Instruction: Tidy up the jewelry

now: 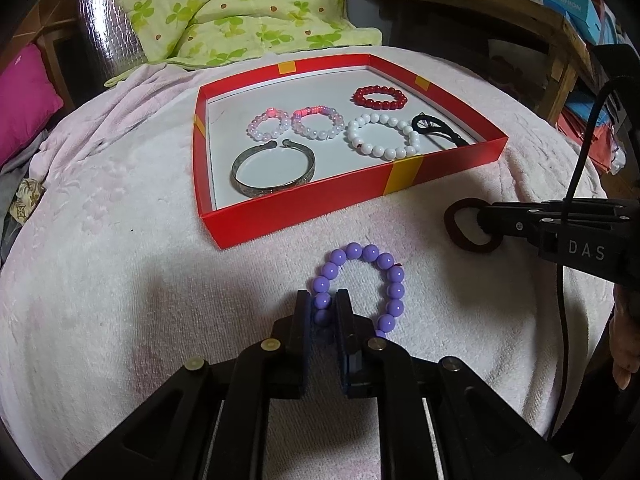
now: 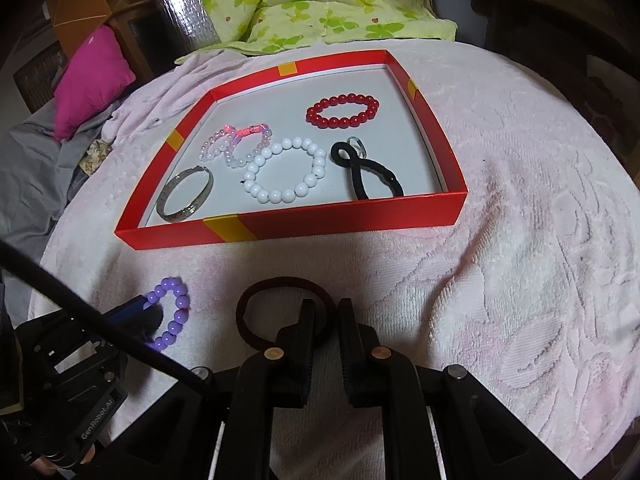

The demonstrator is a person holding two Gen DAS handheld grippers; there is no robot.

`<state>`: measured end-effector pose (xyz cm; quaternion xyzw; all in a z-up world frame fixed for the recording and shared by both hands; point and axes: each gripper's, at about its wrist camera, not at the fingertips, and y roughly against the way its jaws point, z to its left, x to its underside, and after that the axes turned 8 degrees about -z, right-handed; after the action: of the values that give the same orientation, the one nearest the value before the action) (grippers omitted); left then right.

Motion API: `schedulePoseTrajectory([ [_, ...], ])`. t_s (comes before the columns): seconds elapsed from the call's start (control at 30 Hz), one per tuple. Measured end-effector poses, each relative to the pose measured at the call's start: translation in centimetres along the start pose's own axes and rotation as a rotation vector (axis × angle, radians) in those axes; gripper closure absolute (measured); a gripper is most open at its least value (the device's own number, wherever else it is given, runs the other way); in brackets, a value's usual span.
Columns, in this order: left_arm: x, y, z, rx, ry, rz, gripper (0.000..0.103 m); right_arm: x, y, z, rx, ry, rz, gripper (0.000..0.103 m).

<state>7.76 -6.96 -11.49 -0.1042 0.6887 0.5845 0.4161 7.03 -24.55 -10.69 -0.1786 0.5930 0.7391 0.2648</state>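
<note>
A purple bead bracelet [image 1: 370, 276] lies on the pink towel [image 1: 120, 280] in front of the red tray [image 1: 320, 204]. My left gripper [image 1: 323, 300] is shut on its left side; it also shows in the right wrist view [image 2: 148, 314], with the bracelet [image 2: 174, 308]. My right gripper [image 2: 325, 308] is shut on a dark brown hair tie [image 2: 256, 300], also seen in the left wrist view [image 1: 456, 228] with that gripper [image 1: 482, 218]. The tray [image 2: 340, 220] holds a silver bangle [image 1: 272, 168], two pink-white bead bracelets [image 1: 268, 124], a white bead bracelet [image 1: 382, 136], a red bead bracelet [image 1: 380, 97] and a black hair tie [image 1: 434, 128].
A green floral quilt [image 1: 232, 12] and a magenta cushion [image 1: 24, 100] lie beyond the towel. A wooden shelf with boxes [image 1: 560, 8] stands at the right. A small clear ring [image 2: 356, 145] lies by the black hair tie in the tray.
</note>
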Motion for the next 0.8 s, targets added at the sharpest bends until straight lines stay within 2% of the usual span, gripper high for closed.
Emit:
schedulePoseTrajectory([
  [0.8, 0.00, -0.02, -0.02, -0.022, 0.003, -0.004, 0.085, 0.12, 0.10, -0.12, -0.006, -0.018, -0.001, 0.089],
])
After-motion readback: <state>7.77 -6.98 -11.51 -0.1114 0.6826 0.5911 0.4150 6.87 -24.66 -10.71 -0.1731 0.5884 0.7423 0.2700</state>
